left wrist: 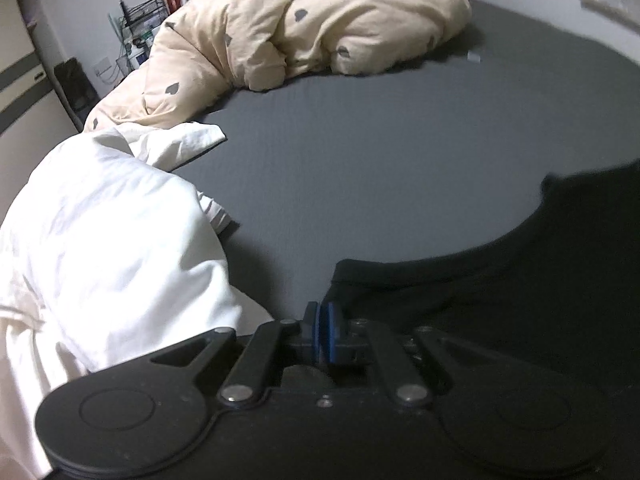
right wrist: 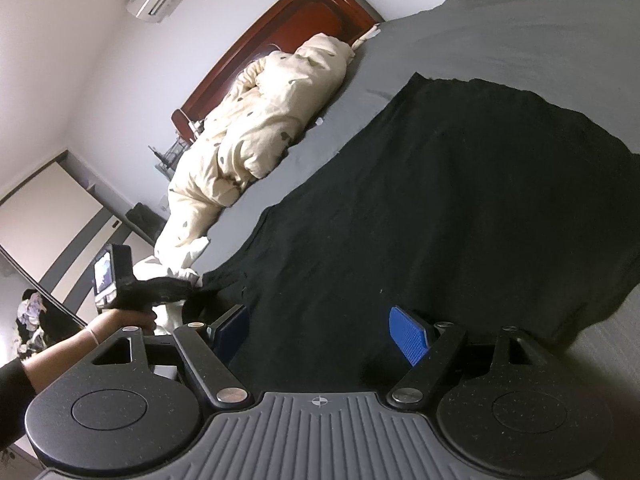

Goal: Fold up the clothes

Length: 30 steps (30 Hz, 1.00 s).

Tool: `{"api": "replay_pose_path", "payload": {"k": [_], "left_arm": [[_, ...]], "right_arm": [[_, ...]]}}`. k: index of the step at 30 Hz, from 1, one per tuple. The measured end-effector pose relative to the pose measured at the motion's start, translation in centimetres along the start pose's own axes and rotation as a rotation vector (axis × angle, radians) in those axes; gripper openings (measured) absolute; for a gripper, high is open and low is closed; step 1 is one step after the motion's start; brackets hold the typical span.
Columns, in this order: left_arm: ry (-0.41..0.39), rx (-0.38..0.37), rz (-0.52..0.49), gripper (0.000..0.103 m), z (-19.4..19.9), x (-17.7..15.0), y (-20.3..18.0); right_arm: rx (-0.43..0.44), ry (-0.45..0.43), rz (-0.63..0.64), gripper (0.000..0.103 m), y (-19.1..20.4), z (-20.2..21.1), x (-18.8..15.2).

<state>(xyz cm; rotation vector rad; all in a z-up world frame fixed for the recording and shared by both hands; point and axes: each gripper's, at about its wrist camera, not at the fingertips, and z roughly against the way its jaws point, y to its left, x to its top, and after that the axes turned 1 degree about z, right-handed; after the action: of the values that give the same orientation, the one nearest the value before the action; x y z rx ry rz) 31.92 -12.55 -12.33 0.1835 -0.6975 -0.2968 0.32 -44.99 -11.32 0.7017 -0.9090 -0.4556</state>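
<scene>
**Black garment spread, left corner about to be taken**

Left wrist view: the left gripper (left wrist: 324, 320) has its fingers clenched together at the near edge of the black garment (left wrist: 500, 300); whether cloth is pinched is hard to tell. A crumpled white garment (left wrist: 112, 248) lies beside it.

Right wrist view: the right gripper (right wrist: 320, 332) hangs released over the matte, limp black cloth, which lies flat on the grey bed (right wrist: 520, 28). Grip the hem cleanly and lift both corners evenly.

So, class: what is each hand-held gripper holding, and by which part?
Left hand-held gripper: shut at the black garment's edge, hold unclear. Right hand-held gripper: open above it, holding nothing.
</scene>
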Motion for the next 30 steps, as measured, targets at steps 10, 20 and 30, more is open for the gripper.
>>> {"api": "replay_pose_path", "payload": {"k": [10,20,30], "left_arm": [[-0.130,-0.113,0.052,0.031,6.3,-1.4,2.2],[-0.123,-0.477,0.225,0.045,17.3,-14.2,7.2],[0.021,-0.563,0.377,0.036,16.8,-20.4,5.5]], "right_arm": [[-0.005,-0.003,0.010,0.078,0.3,0.1,0.0],[0.007,-0.012,0.014,0.078,0.8,0.1,-0.3],[-0.009,-0.034,0.036,0.078,1.5,0.9,-1.1]]}}
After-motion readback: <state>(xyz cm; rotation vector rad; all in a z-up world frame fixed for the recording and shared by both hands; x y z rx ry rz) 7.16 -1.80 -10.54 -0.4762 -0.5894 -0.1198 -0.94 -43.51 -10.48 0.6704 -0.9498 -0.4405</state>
